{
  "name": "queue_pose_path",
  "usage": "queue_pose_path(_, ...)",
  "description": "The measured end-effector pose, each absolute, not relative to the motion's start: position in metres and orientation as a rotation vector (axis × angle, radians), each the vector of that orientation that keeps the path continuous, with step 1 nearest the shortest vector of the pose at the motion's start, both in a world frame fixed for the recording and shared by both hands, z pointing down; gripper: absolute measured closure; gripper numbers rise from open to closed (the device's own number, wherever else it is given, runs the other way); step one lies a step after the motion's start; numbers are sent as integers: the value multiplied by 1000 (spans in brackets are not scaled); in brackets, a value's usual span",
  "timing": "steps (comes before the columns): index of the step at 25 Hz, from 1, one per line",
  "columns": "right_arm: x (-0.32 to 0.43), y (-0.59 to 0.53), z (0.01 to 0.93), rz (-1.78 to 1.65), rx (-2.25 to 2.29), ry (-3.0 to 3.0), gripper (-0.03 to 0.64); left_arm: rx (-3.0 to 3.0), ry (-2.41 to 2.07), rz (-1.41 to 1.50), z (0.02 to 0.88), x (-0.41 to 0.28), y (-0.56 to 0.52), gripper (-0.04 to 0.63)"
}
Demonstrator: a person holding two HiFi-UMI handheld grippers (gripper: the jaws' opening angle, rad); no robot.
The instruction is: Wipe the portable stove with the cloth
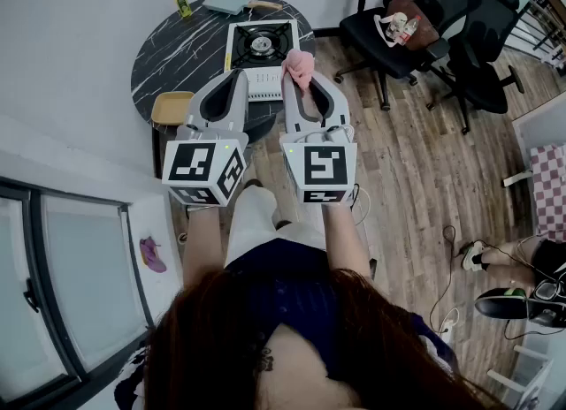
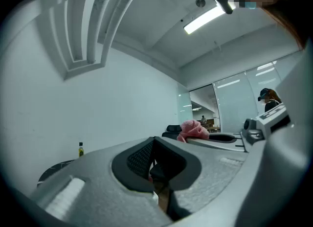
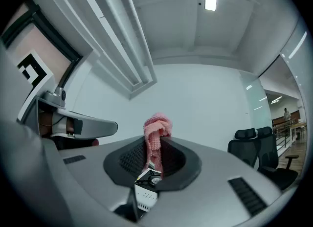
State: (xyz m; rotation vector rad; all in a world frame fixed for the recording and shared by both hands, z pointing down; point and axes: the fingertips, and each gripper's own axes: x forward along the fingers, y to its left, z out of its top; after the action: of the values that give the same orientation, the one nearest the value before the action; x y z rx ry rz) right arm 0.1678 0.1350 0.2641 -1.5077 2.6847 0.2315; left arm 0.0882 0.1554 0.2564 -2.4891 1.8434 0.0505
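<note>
Portable stove (image 1: 259, 44) sits top middle, just above the right hand-held gripper (image 1: 301, 81), which pinches the pink cloth (image 1: 300, 64); the left hand-held gripper (image 1: 234, 76), beside it, is closed and empty

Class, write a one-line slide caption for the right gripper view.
Right gripper shut on the pink cloth, portable stove visible beyond it.

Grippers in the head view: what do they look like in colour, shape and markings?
The left gripper and right gripper are light grey curved shells with dark inner pads. Each carries a white cube printed with black square markers and a small green light. A white cable hangs by the right one.
</note>
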Motion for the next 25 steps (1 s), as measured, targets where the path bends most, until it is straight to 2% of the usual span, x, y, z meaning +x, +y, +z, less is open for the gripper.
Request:
queue_pose_path(9,164,120,260,34,-1337,2607,552,-2472,1850,62,254,77,134,586)
queue_pose_path(16,142,100,259,95,-1369,2630,554,-2478,1846,45,248,56,107,586)
queue_pose_path(25,115,55,259,-3,-1288,2634,554,-2454,1854,21,246,22,61,585)
